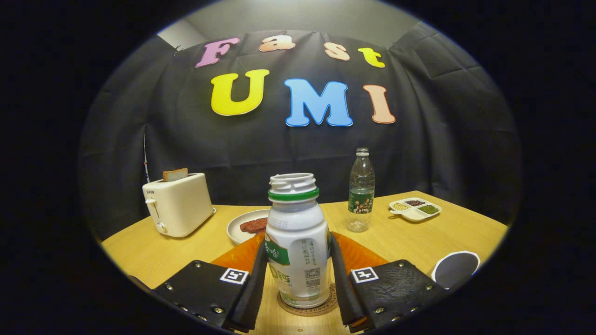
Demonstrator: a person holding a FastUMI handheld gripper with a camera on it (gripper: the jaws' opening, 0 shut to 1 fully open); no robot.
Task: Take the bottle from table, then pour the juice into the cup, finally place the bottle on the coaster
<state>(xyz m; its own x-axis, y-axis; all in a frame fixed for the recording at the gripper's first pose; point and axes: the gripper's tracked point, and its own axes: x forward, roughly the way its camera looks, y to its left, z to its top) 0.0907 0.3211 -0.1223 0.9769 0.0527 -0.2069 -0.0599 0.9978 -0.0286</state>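
The juice bottle (pixel 298 242) stands upright on a round coaster (pixel 305 304), cap off, with a green ring under its white threaded neck and a white-and-green label wrapped around the body. It sits right between the two fingers of the tongs (pixel 298 284), and honestly both fingers look like they're lying flat against its sides, left one (pixel 253 284) on the left flank and right one (pixel 342 284) on the right (so narrowed onto the bottle, not spread wide).

The coaster pokes out under the bottle's base, a brownish disc with lettering round its rim, lying on the wooden surface (pixel 400 242).

Just to the right of the right finger there's the cup (pixel 455 270), only its white rim and dark inside showing.

Beyond the bottle on the left is a white plate (pixel 240 228) with a dark reddish piece of food on it, half hidden behind the bottle. Further left stands a cream toaster (pixel 178 204) with a slice of toast (pixel 175 175) sticking out of the slot.

Off to the right and further back is a clear water bottle (pixel 361 190), capless, mostly empty. Right of that sits a small divided dish (pixel 415 209) with different grains or beans in its compartments.
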